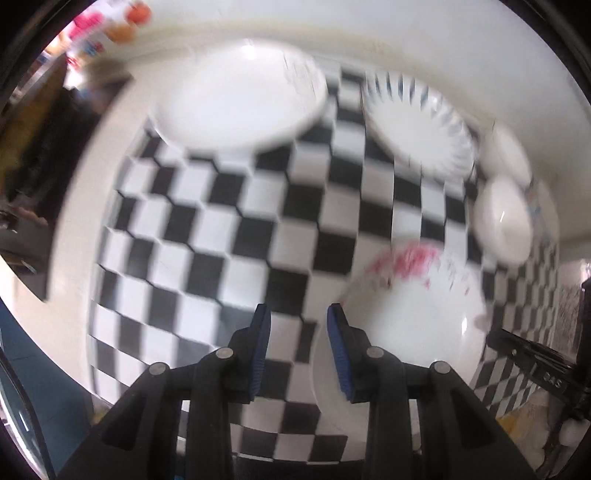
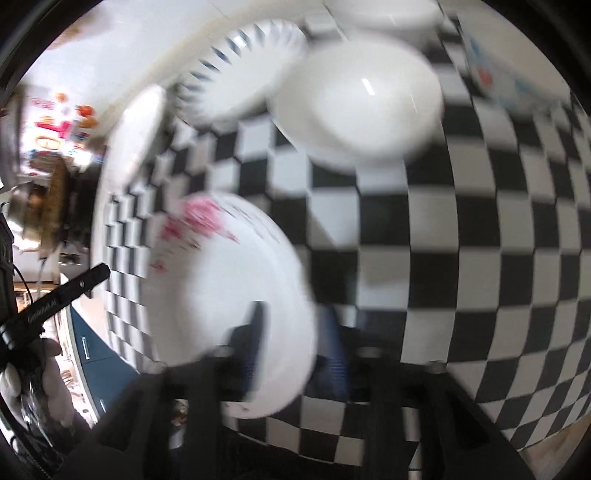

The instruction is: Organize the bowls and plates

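Red-patterned plate [image 2: 229, 295] on checkered cloth [image 2: 461, 240], right tongs [image 2: 295, 354] parted

A black-and-white checkered cloth [image 1: 221, 229] covers the white desk [image 1: 77, 206]. Beyond the desk's far left edge, blurred pink and orange items [image 1: 110, 22] stand out against dark brown furniture [image 1: 33, 147]. Beside the desk's near left edge sits a blue cabinet [image 2: 92, 350].
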`<state>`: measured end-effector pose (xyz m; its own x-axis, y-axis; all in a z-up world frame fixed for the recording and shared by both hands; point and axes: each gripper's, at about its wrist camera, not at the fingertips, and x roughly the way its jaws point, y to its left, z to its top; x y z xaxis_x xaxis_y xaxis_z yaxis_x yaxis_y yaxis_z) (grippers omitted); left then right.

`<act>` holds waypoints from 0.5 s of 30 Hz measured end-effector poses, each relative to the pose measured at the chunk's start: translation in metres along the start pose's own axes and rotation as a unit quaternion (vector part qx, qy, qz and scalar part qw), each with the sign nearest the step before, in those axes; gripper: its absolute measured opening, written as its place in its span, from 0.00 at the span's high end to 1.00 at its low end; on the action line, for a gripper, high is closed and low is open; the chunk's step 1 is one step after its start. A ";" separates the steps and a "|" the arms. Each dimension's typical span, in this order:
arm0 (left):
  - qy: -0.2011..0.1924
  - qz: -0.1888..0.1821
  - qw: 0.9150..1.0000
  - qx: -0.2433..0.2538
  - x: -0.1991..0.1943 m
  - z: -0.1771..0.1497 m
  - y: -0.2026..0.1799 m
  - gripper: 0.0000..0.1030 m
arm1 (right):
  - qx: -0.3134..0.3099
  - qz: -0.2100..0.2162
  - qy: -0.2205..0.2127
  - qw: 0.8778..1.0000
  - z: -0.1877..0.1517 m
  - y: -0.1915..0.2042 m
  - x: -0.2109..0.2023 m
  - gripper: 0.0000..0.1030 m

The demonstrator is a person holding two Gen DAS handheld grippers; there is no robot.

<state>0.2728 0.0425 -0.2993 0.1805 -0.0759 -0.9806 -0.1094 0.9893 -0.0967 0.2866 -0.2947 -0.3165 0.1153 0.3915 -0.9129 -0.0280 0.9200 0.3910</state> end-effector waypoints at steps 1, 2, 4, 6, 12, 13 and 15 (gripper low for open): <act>-0.017 0.005 1.000 -0.006 -0.011 0.007 0.008 0.67 | -0.011 0.009 -0.014 1.000 0.006 0.010 -0.007 0.35; -0.032 0.006 0.999 -0.012 -0.021 0.013 0.014 0.67 | -0.022 0.020 -0.024 0.999 0.015 0.022 -0.012 0.32; -0.059 0.000 0.998 -0.030 -0.037 0.035 0.031 0.63 | -0.034 0.042 -0.034 0.998 0.034 0.044 -0.014 0.31; -0.073 -0.006 0.996 -0.046 -0.039 0.059 0.046 0.59 | -0.040 0.040 -0.034 0.998 0.060 0.070 -0.010 0.31; -0.062 -0.012 0.993 -0.096 -0.022 0.120 0.100 0.58 | -0.067 0.039 -0.024 0.997 0.129 0.137 0.019 0.31; -0.057 -0.014 0.993 -0.103 -0.018 0.129 0.110 0.58 | -0.072 0.039 -0.018 0.996 0.141 0.148 0.028 0.31; -0.042 -0.023 0.992 -0.115 -0.003 0.143 0.125 0.58 | -0.078 0.036 -0.001 0.996 0.166 0.169 0.050 0.31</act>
<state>0.3980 0.1841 -0.2838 0.2701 -0.0999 -0.9576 -0.3171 0.9299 -0.1864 0.4522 -0.1226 -0.2768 0.1089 0.4562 -0.8832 -0.1903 0.8816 0.4319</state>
